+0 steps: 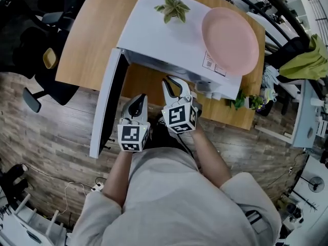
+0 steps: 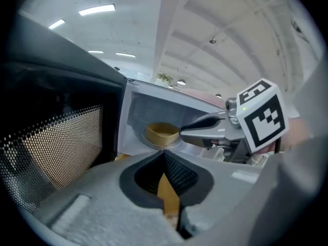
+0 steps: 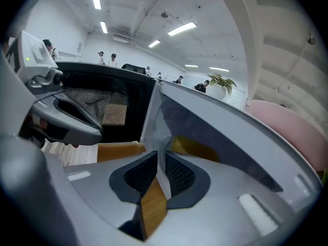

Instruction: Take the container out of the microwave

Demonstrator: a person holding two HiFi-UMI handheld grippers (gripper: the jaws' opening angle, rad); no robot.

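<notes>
Container point(image 2: 162, 132): tan, round, on the turntable inside the microwave point(image 1: 154, 35), whose door point(image 1: 107, 106) is swung wide to the left. Microwave stands on the wooden tabletop point(image 1: 87, 40).

Left claw point(image 1: 139, 98): tips pressed together, empty, outside the opening; the container sits straight beyond its tips, apart from them.

Right claw point(image 1: 174, 82): tips parted by a thin slit, nothing held; nearer the opening, the container ahead and to its right.

Pink plate point(image 1: 229, 40) and small plant point(image 1: 173, 8) on top of the microwave.

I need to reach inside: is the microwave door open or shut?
Open. The door stands swung out leftward, and the tan container shows inside the microwave.
</notes>
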